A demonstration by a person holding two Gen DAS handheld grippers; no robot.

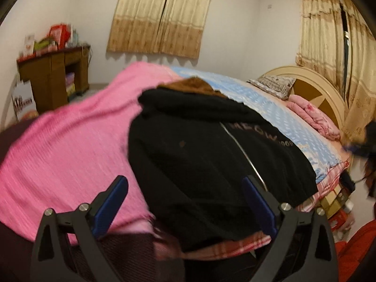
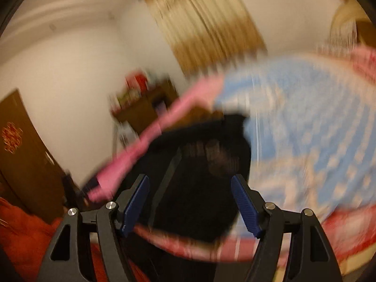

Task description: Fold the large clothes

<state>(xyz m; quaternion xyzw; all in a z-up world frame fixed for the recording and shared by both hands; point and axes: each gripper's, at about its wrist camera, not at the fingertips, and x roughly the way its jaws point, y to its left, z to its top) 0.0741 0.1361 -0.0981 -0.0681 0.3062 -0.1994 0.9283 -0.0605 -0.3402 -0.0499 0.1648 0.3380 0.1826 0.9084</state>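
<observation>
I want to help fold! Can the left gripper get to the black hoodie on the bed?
Probably yes: the left gripper is open, holds nothing, and the black hoodie lies uncovered on the bed right ahead.

Pale lettering reading "MEOW" runs across the chest of a black zip-up hoodie [image 1: 211, 145], beside its zipper [image 1: 242, 150]. Smaller digits follow, seemingly ending in "969". Nothing else is legible.

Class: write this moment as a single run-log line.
stage: between grasps | black hooded jacket: on bed, zipped | left gripper: open, empty | right gripper: open, empty
</observation>
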